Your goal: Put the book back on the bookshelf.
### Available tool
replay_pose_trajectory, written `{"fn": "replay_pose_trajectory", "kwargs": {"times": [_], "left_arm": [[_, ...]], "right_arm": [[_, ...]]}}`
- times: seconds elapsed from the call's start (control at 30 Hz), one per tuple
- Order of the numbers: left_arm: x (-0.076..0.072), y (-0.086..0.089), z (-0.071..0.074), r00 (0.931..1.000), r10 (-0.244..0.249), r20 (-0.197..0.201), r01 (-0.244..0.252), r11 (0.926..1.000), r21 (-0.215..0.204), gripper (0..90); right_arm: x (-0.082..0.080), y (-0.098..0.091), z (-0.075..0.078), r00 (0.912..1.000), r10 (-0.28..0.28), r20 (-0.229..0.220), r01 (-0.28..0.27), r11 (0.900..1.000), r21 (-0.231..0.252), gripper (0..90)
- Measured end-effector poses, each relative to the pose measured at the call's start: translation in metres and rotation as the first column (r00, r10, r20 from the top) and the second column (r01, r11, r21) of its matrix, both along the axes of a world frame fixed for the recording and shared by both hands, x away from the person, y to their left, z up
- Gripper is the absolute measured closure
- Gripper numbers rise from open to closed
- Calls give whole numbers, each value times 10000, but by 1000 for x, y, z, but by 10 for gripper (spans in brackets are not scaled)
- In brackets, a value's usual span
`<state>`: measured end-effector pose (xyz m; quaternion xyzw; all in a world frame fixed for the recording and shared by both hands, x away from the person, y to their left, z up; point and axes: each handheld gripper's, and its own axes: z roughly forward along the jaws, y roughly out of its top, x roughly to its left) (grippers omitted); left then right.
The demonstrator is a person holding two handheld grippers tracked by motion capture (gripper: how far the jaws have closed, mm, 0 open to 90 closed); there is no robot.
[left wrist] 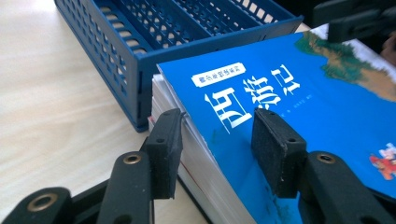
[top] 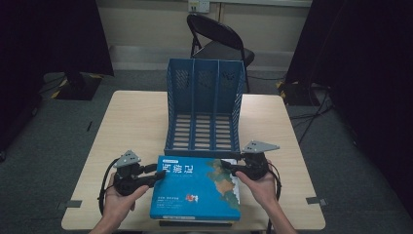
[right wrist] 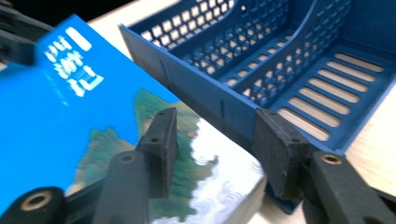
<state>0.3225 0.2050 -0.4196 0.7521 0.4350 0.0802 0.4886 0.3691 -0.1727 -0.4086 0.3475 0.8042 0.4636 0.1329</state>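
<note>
Both grippers' jaws straddle the book (top: pixel 197 187) (blue cover)

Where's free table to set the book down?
Bare table left of the rack, a narrower strip right of it. Near edge is crowded: book against the rack's front, left gripper and right gripper at its corners.

The book (top: pixel 197 187) has a glossy blue paper cover; the slotted file rack (top: pixel 204 105) is matt blue plastic; the table (top: pixel 131 126) looks like smooth pale wood laminate
</note>
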Motion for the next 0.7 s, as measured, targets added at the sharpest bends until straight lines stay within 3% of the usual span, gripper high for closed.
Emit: {"fn": "replay_pose_trajectory", "kwargs": {"times": [0.07, 0.17, 0.7], "left_arm": [[3, 4, -2, 9987, -75, -512, 49, 9987, -506, 535], [4, 4, -1, 9991, -204, -380, 194, 9995, -267, 539], [8, -4, 0, 9989, -369, -283, 367, 9993, -74, 566]], "right_arm": [[2, 0, -3, 10000, 71, -20, -71, 10000, -16, 491], [4, -2, -4, 9995, 217, -215, -214, 9997, 137, 521], [-13, -7, -3, 9993, 341, -164, -345, 9992, -219, 540]]}}
